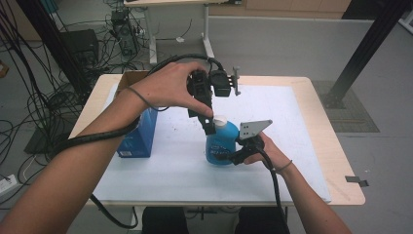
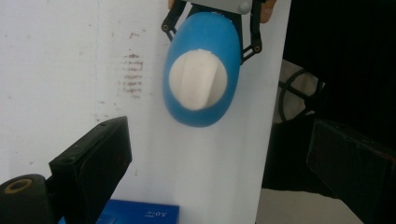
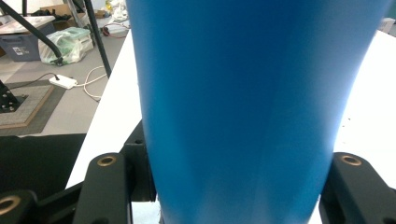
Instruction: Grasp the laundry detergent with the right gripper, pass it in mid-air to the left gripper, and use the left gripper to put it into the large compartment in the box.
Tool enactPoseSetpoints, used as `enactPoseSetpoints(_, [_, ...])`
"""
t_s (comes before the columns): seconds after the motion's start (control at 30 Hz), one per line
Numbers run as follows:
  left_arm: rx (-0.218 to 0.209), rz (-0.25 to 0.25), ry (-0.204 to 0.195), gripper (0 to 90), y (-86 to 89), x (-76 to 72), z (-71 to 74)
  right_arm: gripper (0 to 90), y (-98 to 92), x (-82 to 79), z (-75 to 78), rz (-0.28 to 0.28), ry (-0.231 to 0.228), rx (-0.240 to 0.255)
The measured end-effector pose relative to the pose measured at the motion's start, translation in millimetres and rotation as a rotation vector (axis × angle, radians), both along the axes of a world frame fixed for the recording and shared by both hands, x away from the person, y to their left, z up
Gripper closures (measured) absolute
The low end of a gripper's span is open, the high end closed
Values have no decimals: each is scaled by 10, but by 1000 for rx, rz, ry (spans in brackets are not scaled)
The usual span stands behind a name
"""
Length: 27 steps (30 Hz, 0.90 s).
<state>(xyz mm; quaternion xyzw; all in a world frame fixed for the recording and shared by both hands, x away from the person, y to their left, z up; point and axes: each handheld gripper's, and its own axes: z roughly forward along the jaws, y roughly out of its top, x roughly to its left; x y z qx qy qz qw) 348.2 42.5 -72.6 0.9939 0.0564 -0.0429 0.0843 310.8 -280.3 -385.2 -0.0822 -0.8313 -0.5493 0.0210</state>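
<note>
Evidently the right hand-held gripper (image 1: 233, 157) is clamping the blue bottle (image 1: 221, 141) upright on the counter (image 1: 302, 146) — steadying it — while the left hand-held gripper (image 1: 208, 124), jaws spread apart, is hovering just above the white cap (image 2: 198, 79), likely so it can be opened.

A blue bottle (image 3: 252, 107) stands upright between the right gripper (image 3: 233, 186)'s two black jaws, which press its sides. It rests on a white mat (image 3: 369, 116). Far left, on the floor, lie cables (image 3: 88, 84) and a bag (image 3: 67, 44).
</note>
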Motion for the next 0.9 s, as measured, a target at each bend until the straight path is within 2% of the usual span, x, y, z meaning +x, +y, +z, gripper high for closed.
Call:
enactPoseSetpoints(0.17, [33,-32,-15,68,-171,-13,84,415,27,2,-15,9,0,1])
enactPoseSetpoints(0.3, [64,-47,-22,68,-297,-23,82,415,43,-8,4,15,-6,-4])
enactPoseSetpoints(0.37, [66,-53,-18,68,-333,-17,69,415,46,-9,12,18,-6,-4])
enactPoseSetpoints(0.57, [64,-64,-18,67,-379,-10,24,415,37,-20,20,17,-9,-4])
enactPoseSetpoints(0.9, [56,-56,-6,68,-346,29,-53,415,32,-35,24,12,-9,-4])
